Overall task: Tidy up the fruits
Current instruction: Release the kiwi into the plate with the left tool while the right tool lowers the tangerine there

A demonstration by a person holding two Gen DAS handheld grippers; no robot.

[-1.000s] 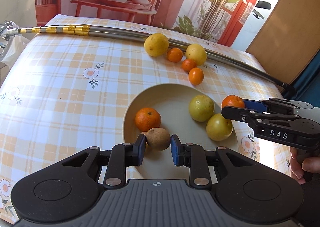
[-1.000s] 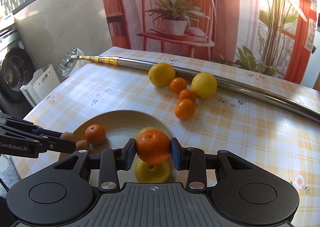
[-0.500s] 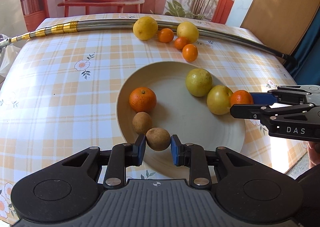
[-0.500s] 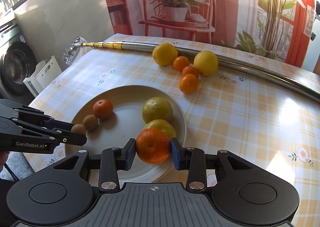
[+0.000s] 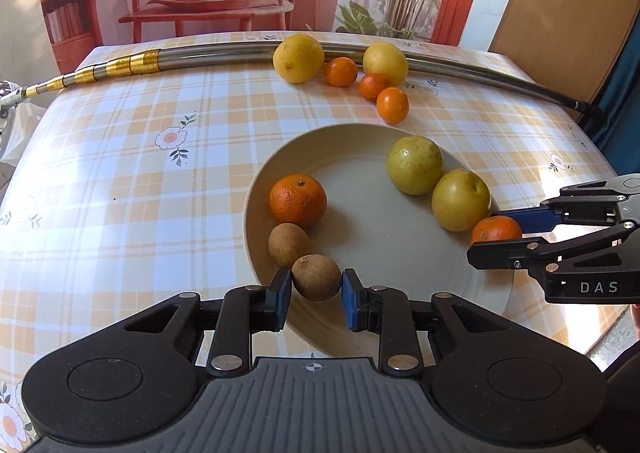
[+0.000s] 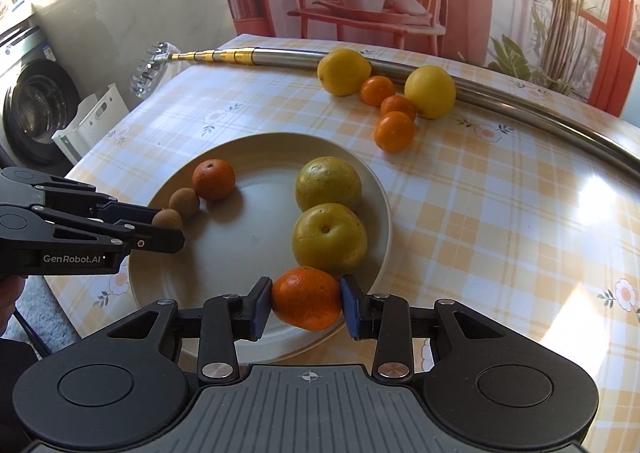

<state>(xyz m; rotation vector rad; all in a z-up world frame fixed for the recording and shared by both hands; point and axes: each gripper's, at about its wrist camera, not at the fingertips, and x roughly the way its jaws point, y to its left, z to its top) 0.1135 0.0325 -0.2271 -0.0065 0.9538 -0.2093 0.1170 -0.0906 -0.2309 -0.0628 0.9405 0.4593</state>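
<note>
Worktop (image 5: 120,181) w/ checked yellow cloth carries a round beige plate (image 5: 372,253); long metal pole (image 5: 224,55) lies across the far side.

On the plate: two big yellow-green fruits (image 5: 415,164) (image 5: 460,199) touching each other on the right side, an orange (image 5: 298,199) on the left w/ a brown kiwi (image 5: 288,244) just below it.

Off the plate, by the pole: two lemons (image 5: 298,58) (image 5: 385,63) and three small mandarins (image 5: 340,71) (image 5: 374,85) (image 5: 392,104) bunched between and in front of them.

Left gripper (image 5: 314,291): jaws partly closed, blue pads pressed on both sides of a second brown kiwi (image 5: 316,277), fuzzy, dull, roundish, at the plate's near-left edge, right by the first kiwi. Whether it sits on the plate or hangs just above, can't tell.

Right gripper (image 6: 306,305): jaws clamped on a small orange (image 6: 306,298), bright, dimpled skin, slightly flattened, at the plate's near-right rim, just beside the nearer yellow-green fruit (image 6: 329,239). Touching it or not – can't tell.
</note>
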